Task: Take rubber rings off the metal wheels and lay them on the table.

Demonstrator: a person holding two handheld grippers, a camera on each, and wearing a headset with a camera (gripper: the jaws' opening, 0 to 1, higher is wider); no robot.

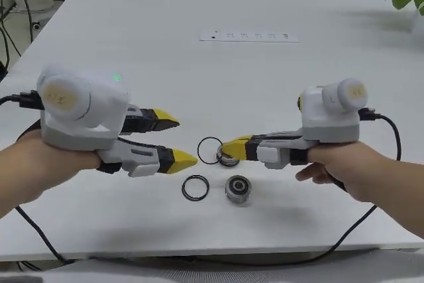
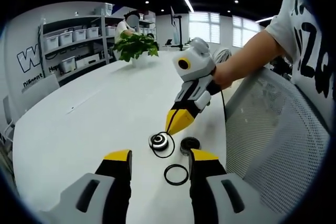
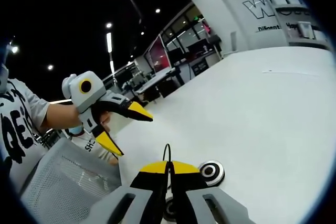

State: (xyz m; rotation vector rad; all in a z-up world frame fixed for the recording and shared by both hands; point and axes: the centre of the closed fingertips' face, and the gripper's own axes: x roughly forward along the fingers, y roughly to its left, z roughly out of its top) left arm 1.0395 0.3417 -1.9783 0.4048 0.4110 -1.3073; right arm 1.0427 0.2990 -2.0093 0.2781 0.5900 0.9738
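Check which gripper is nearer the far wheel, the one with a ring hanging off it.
Right. The right gripper sits at the wheel, jaws shut on its rubber ring. The left gripper is open, off to the wheel's left, apart from it.

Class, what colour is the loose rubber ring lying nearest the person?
Black; the rubber ring shows best in the head view.

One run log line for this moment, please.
right gripper shut on black rubber ring at metal wheel | left gripper open | second ring on white table
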